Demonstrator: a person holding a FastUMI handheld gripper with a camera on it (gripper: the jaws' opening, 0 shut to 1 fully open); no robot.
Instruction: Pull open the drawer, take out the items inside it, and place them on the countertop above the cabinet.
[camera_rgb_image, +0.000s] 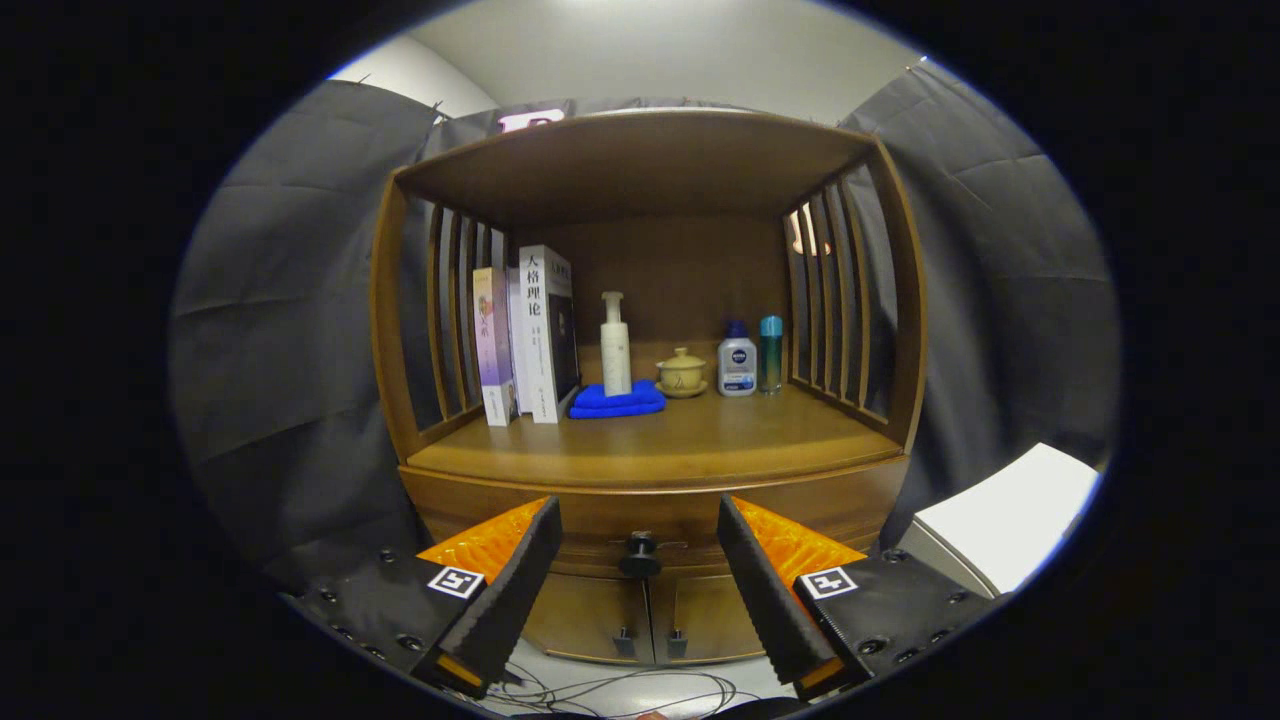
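Observation:
A wooden cabinet (650, 470) stands straight ahead, its drawer (600, 515) shut under the countertop (700, 435). The drawer's dark round knob (640, 553) sits beyond my fingers, level with the gap between them. My gripper (638, 585) is open, its black fingers (515, 585) with orange backs spread wide and holding nothing. What lies inside the drawer is hidden.
At the back of the countertop stand books (530, 335), a white pump bottle (615, 345) on a folded blue cloth (617, 400), a yellow lidded cup (682, 373) and two small bottles (752, 358). Two lower doors (650, 615) sit under the drawer. A white box (1000, 515) lies right; cables (620, 690) trail on the floor.

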